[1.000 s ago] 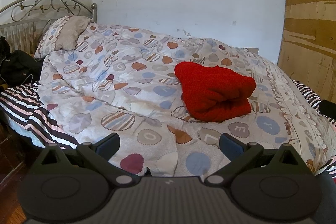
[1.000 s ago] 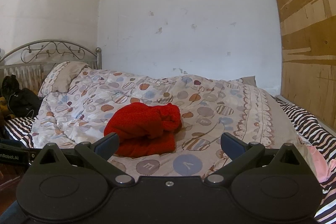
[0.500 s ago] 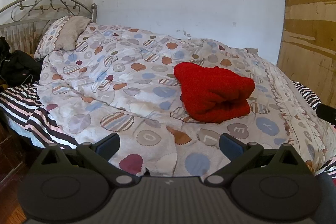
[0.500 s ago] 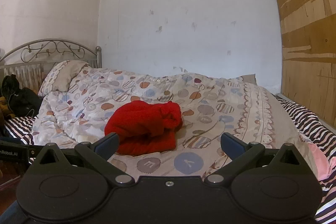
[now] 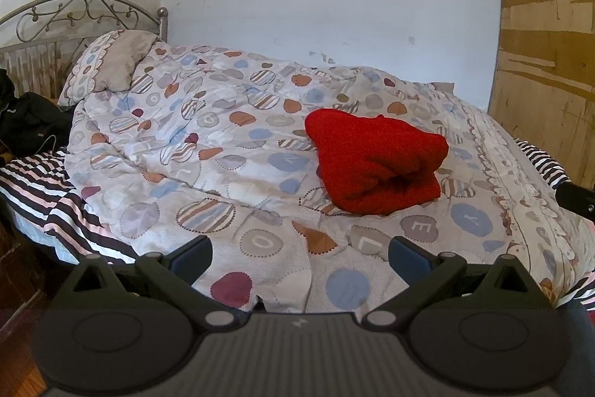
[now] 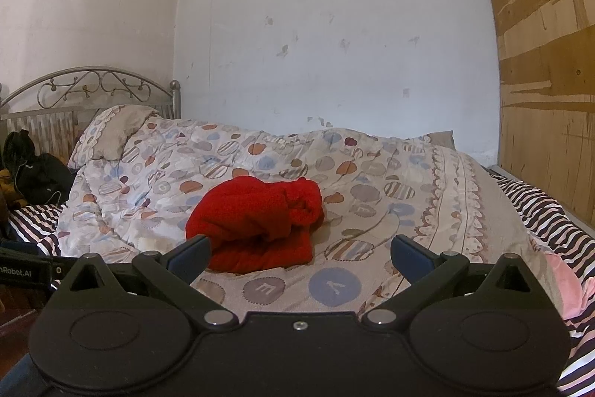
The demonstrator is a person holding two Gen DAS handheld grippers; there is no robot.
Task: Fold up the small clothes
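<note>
A red fleece garment (image 5: 375,160) lies folded into a thick bundle on the patterned quilt (image 5: 208,151), right of the bed's middle. It also shows in the right wrist view (image 6: 256,222), just beyond my right gripper's left finger. My left gripper (image 5: 300,257) is open and empty, held back over the quilt's near edge, well short of the garment. My right gripper (image 6: 300,253) is open and empty too, close in front of the garment without touching it.
A pillow (image 5: 111,62) leans on the metal headboard (image 5: 74,13) at the left. A black bag (image 5: 26,121) sits on the striped sheet (image 5: 41,185). A plywood panel (image 5: 546,54) stands at the right. A pink cloth (image 6: 561,281) lies by the bed's right edge.
Both grippers have drifted slightly; the garment sits a touch higher in the right wrist view. The garment itself has not moved and both grippers stay open.
</note>
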